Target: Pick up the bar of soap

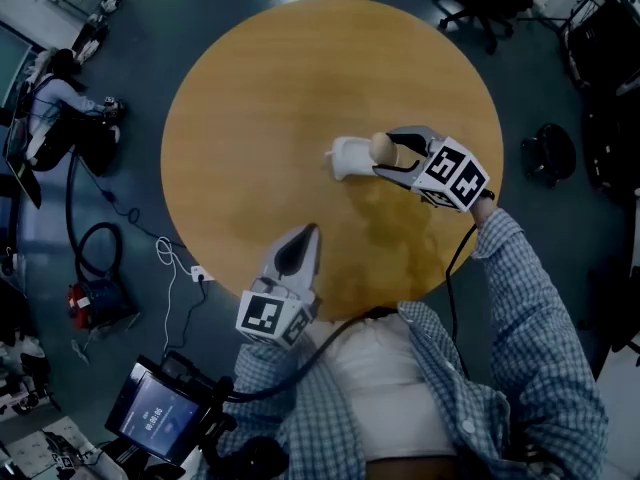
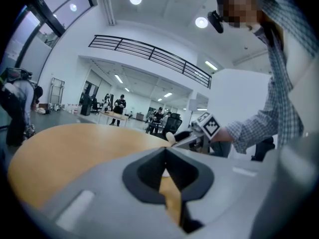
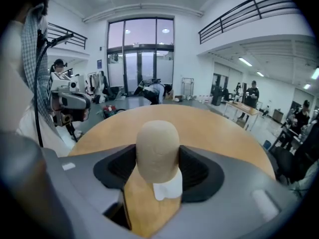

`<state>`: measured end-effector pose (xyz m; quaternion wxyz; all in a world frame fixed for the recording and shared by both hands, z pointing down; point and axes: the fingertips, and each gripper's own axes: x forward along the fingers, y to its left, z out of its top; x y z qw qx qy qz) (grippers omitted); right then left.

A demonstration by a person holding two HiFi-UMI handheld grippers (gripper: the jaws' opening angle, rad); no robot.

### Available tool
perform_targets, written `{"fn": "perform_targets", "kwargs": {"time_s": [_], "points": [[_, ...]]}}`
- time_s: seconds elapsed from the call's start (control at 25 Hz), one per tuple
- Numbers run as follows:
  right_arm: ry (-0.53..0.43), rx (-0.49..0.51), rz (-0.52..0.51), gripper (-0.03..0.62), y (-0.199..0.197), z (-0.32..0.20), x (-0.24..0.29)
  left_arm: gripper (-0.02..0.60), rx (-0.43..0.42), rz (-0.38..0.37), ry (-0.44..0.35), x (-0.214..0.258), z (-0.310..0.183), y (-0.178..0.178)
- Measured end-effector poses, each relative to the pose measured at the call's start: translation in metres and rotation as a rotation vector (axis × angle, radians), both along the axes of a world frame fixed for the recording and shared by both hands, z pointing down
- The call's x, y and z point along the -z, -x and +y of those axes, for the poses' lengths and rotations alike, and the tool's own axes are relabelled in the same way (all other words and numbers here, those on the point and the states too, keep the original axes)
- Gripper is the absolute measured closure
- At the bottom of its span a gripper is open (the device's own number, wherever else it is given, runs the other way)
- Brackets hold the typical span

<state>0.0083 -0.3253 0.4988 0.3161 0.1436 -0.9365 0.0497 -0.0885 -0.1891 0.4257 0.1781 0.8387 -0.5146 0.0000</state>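
Note:
The beige bar of soap (image 1: 380, 146) (image 3: 157, 151) stands on end between the black pads of my right gripper (image 1: 390, 156) (image 3: 158, 169), which press on its two sides. Just under and beyond it lies a white soap dish (image 1: 350, 158) (image 3: 168, 189) on the round wooden table (image 1: 250, 118). I cannot tell whether the soap still touches the dish. My left gripper (image 1: 310, 233) (image 2: 166, 156) hovers over the table's near edge, shut with nothing in it. The left gripper view also shows the right gripper's marker cube (image 2: 209, 125) across the table.
The table edge curves close to my body. On the floor to the left are a seated person (image 1: 55, 98), a red device (image 1: 95, 303) with cables, and a tablet screen (image 1: 155, 418). Office chairs (image 1: 470, 8) stand beyond the table at upper right.

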Motion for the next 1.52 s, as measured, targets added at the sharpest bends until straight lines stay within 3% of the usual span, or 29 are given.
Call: {"fn": "perform_targets", "kwargs": {"time_s": [0.32,0.56,0.96,1.52], "points": [[-0.023,-0.418,-0.268,0.322,-0.051,0.031,0.065,0.583,-0.07,-0.006,-0.058,0.005,-0.004,-0.01],[-0.035,-0.594,-0.448,0.322,-0.067,0.065,0.092,0.583,-0.119,-0.007,-0.069,0.008,-0.004,-0.019],[-0.019,-0.679,-0.533,0.322,-0.065,0.098,0.091,0.583,-0.144,-0.007,-0.059,0.018,-0.001,-0.025],[-0.029,-0.709,-0.549,0.322,-0.065,0.096,0.093,0.583,-0.141,-0.006,-0.084,0.015,-0.001,-0.018]]}}
